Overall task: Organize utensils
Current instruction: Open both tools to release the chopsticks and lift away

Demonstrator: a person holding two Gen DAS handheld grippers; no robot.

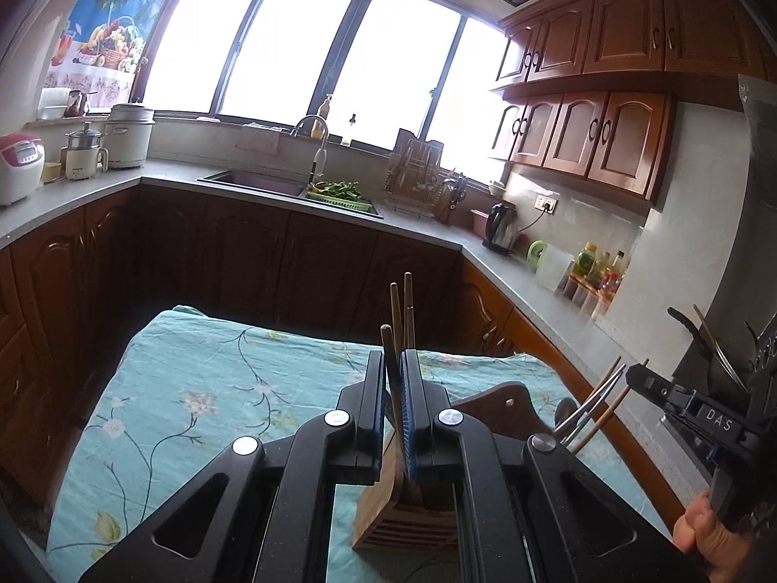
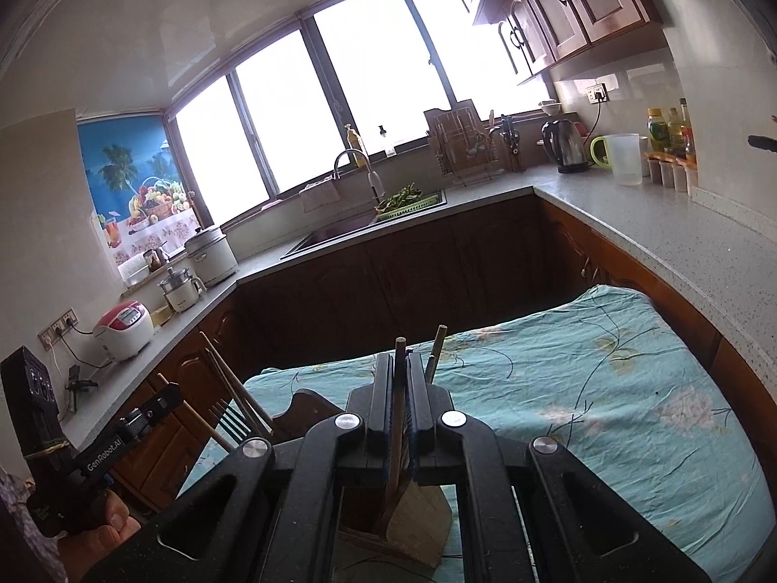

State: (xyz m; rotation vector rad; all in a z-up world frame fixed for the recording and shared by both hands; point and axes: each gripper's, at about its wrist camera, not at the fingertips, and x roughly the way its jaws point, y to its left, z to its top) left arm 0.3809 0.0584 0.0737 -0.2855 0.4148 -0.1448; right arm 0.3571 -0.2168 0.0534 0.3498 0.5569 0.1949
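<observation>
a grey counter (image 1: 233, 172) ran under the windows (image 1: 291, 48), its sink (image 1: 252, 182) beside a green basket of greens (image 1: 340, 192). a black kettle (image 2: 563, 148) stood near the counter's right corner, a rice cooker (image 2: 124, 328) at its left end.

Right hand-held gripper (image 2: 398, 388) clamped on wooden chopstick (image 2: 399, 418), stick upright, lower end in wooden holder (image 2: 417, 529). Second chopstick (image 2: 435, 352) just beside. Holder on floral-cloth desk (image 2: 607, 388). Left hand-held gripper (image 2: 162, 401) at left edge, fork (image 2: 233, 420) near it.
</observation>
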